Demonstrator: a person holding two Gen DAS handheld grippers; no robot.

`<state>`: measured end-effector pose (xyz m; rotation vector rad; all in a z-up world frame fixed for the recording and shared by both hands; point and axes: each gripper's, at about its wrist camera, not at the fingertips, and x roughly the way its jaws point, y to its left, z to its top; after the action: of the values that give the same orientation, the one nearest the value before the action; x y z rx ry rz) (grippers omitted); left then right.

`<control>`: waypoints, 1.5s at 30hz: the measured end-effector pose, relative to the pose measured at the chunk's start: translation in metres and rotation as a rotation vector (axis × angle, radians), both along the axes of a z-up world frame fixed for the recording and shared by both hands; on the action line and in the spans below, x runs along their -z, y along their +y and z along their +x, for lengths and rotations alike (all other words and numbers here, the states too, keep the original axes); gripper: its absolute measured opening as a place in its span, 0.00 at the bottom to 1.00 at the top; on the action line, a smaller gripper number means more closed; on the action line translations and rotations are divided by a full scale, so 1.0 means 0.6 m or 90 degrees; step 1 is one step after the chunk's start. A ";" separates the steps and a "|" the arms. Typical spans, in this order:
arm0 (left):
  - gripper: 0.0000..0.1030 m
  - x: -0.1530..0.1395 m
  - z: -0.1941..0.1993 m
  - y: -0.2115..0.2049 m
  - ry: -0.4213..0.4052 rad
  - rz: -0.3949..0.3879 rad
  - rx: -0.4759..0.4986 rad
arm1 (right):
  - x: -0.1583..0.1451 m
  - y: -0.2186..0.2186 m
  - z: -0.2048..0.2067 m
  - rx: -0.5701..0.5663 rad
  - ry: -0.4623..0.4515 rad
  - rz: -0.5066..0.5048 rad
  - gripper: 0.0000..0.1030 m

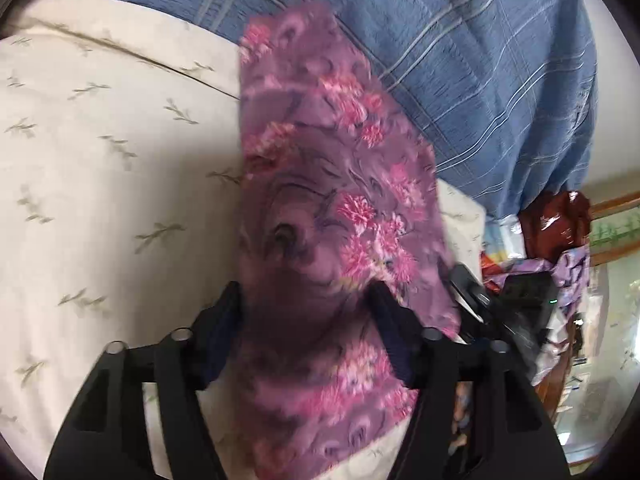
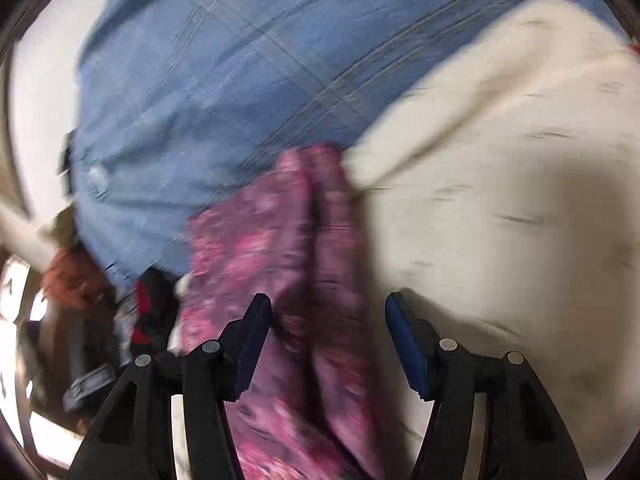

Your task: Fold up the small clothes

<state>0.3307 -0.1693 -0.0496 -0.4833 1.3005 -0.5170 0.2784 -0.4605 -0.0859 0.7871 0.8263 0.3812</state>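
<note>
A purple cloth with pink flowers (image 1: 320, 160) lies as a long strip on the cream leaf-print bedsheet (image 1: 100, 160). Its far end reaches the blue plaid blanket (image 1: 480, 60). My left gripper (image 1: 306, 296) stands open over the near part of the cloth, with a finger on each side and fabric filling the gap. In the blurred right wrist view the same cloth (image 2: 272, 232) shows a lengthwise crease. My right gripper (image 2: 328, 300) is open above it; its right pad (image 2: 404, 332) is clear of the fabric, over the sheet (image 2: 500, 200).
The blue plaid blanket (image 2: 200, 80) is heaped along the far side of the bed. Beyond the bed's edge sit a shiny red-brown bag (image 1: 556, 224), colourful fabrics and a black device (image 1: 520, 304). The cream sheet stretches wide beside the cloth.
</note>
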 end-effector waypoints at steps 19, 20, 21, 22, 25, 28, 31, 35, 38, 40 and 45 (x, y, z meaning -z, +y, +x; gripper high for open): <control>0.23 -0.078 -0.128 0.108 -0.053 -0.042 0.007 | -0.064 0.091 -0.106 -0.004 -0.031 -0.074 0.27; 0.23 -0.082 -0.154 0.126 -0.053 -0.046 0.012 | -0.067 0.102 -0.130 -0.010 -0.033 -0.064 0.27; 0.23 -0.085 -0.185 0.146 -0.054 -0.049 0.017 | -0.067 0.114 -0.157 -0.017 -0.036 -0.047 0.27; 0.24 -0.084 -0.208 0.154 -0.056 -0.048 0.022 | -0.066 0.127 -0.178 -0.022 -0.036 -0.035 0.28; 0.29 -0.067 -0.286 0.175 -0.062 -0.033 0.034 | -0.048 0.167 -0.249 -0.036 -0.032 -0.006 0.30; 0.36 -0.019 -0.322 0.188 -0.053 0.025 0.036 | -0.005 0.197 -0.297 -0.037 0.001 -0.037 0.33; 0.47 0.004 -0.323 0.208 -0.027 0.003 0.023 | 0.023 0.201 -0.310 -0.022 0.040 -0.085 0.40; 0.57 -0.056 -0.299 0.235 -0.090 -0.030 0.016 | -0.030 0.172 -0.314 0.025 0.016 -0.098 0.44; 0.81 -0.103 -0.253 0.219 -0.151 -0.011 0.007 | -0.075 0.136 -0.288 0.079 -0.023 -0.105 0.59; 0.81 -0.111 -0.214 0.201 -0.158 -0.006 0.018 | -0.085 0.132 -0.256 0.081 -0.028 -0.099 0.60; 0.64 -0.058 -0.103 0.136 -0.077 0.021 0.030 | -0.058 0.155 -0.162 0.055 0.014 -0.115 0.56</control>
<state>0.2687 -0.0877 -0.0149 -0.3883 1.2051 -0.5544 0.1815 -0.3674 -0.0513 0.6571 0.8318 0.2172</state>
